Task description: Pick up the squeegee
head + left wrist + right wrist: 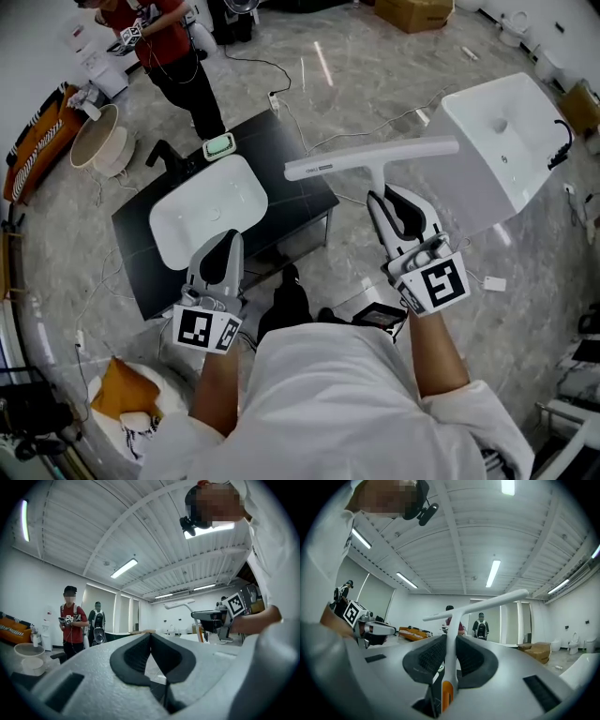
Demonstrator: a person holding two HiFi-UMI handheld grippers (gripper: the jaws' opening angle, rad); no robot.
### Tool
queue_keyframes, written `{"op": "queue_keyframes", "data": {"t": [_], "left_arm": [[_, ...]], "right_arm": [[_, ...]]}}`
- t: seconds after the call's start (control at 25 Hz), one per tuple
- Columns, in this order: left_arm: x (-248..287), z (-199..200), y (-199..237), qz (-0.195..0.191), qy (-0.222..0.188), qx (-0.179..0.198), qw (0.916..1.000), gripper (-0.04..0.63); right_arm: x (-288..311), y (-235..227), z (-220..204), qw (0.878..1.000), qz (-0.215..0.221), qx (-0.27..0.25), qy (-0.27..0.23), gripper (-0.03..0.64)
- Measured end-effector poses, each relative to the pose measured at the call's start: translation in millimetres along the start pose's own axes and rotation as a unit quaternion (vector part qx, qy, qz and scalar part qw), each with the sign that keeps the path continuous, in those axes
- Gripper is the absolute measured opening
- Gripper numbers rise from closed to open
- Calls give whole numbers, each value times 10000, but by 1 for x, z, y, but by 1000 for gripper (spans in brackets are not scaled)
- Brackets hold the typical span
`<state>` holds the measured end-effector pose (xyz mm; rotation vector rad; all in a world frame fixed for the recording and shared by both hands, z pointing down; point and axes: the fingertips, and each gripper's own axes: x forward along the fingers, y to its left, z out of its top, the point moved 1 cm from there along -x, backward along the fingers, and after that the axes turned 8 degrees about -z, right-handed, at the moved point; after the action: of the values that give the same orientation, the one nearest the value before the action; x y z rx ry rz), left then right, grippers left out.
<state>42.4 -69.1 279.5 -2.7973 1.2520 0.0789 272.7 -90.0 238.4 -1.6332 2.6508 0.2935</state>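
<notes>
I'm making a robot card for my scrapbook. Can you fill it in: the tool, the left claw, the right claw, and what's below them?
Tool: squeegee, held up in the air, blade across the far end
Right claw: shut on the squeegee's handle
Left claw: shut, nothing in it
Below: white sink on a black table
Nearby: second white sink to the right

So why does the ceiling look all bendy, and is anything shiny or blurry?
Left gripper view and right gripper view: wide-angle lenses curve the ceiling beams and blacken the corners; the strip lights glow bright. Head view: light streaks glare on the glossy floor; the squeegee looks sharp.
</notes>
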Motion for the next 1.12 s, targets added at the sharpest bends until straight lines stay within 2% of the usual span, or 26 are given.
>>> {"op": "queue_keyframes", "data": {"t": [0.4,0.72,1.12], "left_arm": [[-23,-18,-14,172,6,-184,9997,15],[-27,-25,-20,180,-1,-330,9993,15],[-38,-42,-16,260,30,-627,9977,15]], "right_arm": [[-48,18,-25,9998,-160,138,-48,69],[-52,24,-42,9995,-213,248,18,69],[-43,36,-49,9995,-66,284,115,67]]}}
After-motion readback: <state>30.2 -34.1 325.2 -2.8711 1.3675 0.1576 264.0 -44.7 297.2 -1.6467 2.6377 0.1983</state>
